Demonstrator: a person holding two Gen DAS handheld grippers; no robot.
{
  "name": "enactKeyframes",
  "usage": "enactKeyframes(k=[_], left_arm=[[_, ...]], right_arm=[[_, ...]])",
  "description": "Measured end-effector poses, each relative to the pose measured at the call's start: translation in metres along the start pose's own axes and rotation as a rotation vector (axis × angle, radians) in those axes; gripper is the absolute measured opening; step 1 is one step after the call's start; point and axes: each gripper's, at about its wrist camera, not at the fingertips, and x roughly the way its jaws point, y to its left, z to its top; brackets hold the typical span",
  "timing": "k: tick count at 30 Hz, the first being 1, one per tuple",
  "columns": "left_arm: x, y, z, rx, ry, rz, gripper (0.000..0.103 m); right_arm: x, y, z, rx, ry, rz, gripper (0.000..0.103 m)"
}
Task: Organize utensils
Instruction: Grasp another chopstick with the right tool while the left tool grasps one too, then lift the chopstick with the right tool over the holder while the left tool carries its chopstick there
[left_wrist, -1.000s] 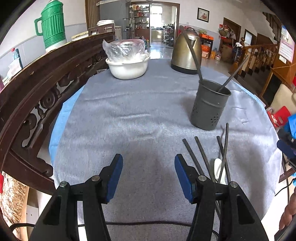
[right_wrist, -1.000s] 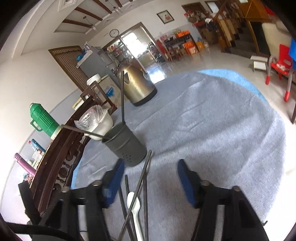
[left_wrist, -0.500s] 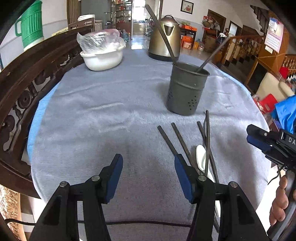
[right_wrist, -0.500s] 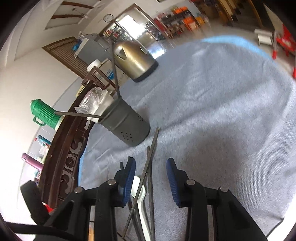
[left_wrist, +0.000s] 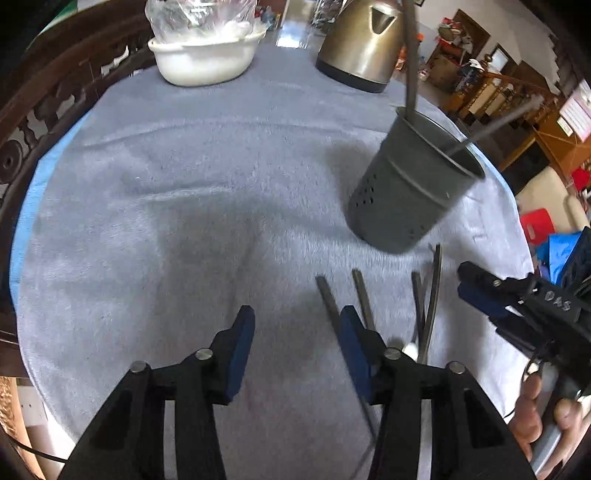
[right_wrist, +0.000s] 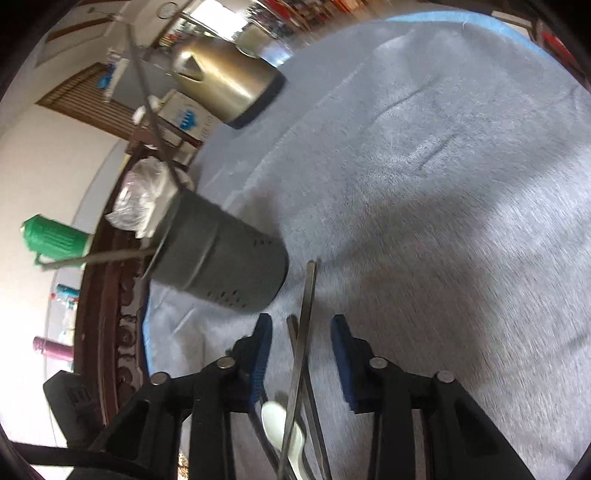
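Right gripper (right_wrist: 301, 363), jaws apart, is straddling dark chopsticks (right_wrist: 304, 332) at 6 o'clock from the utensil holder (right_wrist: 221, 258); left gripper (left_wrist: 293, 345) is hovering, jaws apart.

A round table (left_wrist: 184, 184) under a grey cloth fills the view. At nine o'clock runs a carved dark wood chair back (left_wrist: 55, 96). At two o'clock a wooden stair railing (left_wrist: 517, 85) stands over glossy floor. A white wall (right_wrist: 48, 155) lies beyond.
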Motion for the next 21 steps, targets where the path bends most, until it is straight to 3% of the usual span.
enactKeyframes(k=[5, 10, 15, 16, 17, 21], left_arm=[[0.016, -0.002, 0.013, -0.057, 0.066, 0.016, 0.041], [0.034, -0.005, 0.014, -0.087, 0.128, 0.039, 0.029], [0.037, -0.013, 0.017, -0.091, 0.117, 0.056, 0.028], [0.039, -0.016, 0.019, -0.085, 0.113, 0.06, 0.028], [0.041, -0.019, 0.022, -0.082, 0.113, 0.06, 0.029], [0.047, -0.028, 0.024, -0.048, 0.094, 0.102, 0.017]], right_arm=[[0.023, 0.008, 0.013, 0.025, 0.049, -0.109, 0.029], [0.035, 0.019, 0.014, -0.006, 0.044, -0.188, 0.022], [0.04, 0.031, 0.011, -0.088, 0.037, -0.261, 0.016], [0.041, 0.034, 0.01, -0.117, 0.034, -0.272, 0.01], [0.042, 0.034, 0.009, -0.132, 0.036, -0.275, 0.01], [0.042, 0.029, 0.008, -0.139, 0.021, -0.247, 0.008]])
